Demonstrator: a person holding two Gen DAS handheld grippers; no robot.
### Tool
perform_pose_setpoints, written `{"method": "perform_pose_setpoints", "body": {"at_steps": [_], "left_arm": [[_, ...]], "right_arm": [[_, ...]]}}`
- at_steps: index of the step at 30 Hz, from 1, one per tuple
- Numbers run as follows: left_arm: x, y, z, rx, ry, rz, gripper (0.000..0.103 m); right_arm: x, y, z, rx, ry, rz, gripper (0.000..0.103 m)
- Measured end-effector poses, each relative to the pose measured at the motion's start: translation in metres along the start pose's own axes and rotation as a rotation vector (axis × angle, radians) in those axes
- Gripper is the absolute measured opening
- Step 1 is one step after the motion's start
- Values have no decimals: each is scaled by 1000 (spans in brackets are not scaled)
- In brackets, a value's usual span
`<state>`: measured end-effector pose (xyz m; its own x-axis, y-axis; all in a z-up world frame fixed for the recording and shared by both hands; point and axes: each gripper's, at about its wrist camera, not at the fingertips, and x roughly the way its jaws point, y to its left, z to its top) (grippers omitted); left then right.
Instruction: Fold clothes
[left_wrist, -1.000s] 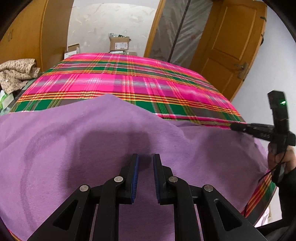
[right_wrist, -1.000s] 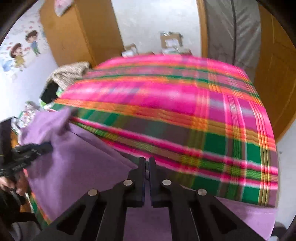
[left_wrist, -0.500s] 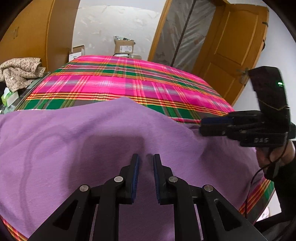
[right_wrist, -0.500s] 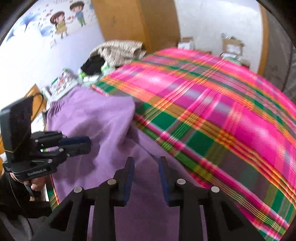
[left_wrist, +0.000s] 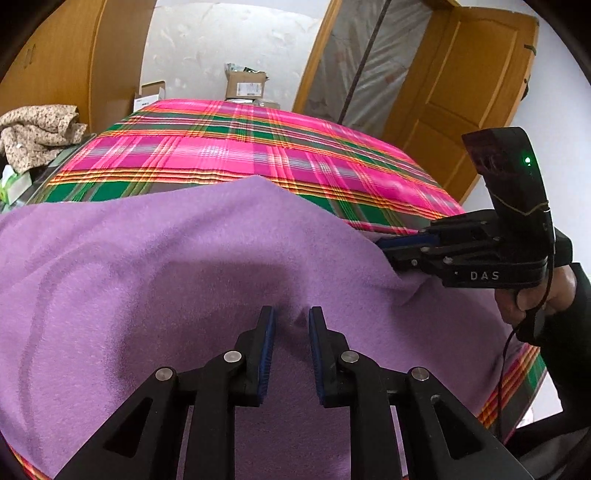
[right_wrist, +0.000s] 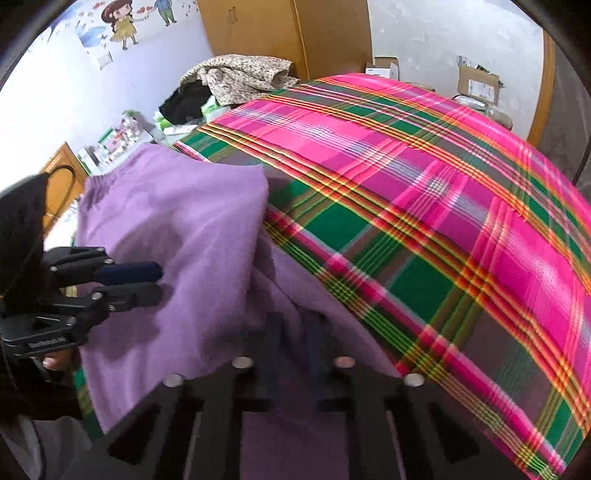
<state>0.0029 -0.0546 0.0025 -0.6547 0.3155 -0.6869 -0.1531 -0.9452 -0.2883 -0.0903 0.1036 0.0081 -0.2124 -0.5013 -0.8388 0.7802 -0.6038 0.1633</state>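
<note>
Jaws (both narrow) on purple cloth (left_wrist: 184, 266)

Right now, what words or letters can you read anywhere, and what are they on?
"DAS": white letters on the side of the right tool.
Left tool: pale lettering on its body, too blurred to read.
Box by the far wall: a white label, too small to read.
Wall stickers: cartoon children, no readable words.
</note>
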Motion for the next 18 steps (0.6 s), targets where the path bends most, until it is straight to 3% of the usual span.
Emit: {"method": "perform_pose_setpoints", "body": {"at_steps": [5, 10, 16, 18], "left_arm": [[-1, 3, -2, -5, -6, -10, 19], [-1, 3, -2, -10, -9, -16, 19], [-2, 6, -2, -22, -12, -30, 19], [-2, 6, -2, -21, -12, -29, 19]], "right_arm": [[-15, -17, -3, 88, -78, 20, 6], [-7, -43, -7, 229, -71, 49, 6], [-11, -38, -2, 227, -89, 35, 10], [-12, -28, 3, 169, -84, 26, 14]]}}
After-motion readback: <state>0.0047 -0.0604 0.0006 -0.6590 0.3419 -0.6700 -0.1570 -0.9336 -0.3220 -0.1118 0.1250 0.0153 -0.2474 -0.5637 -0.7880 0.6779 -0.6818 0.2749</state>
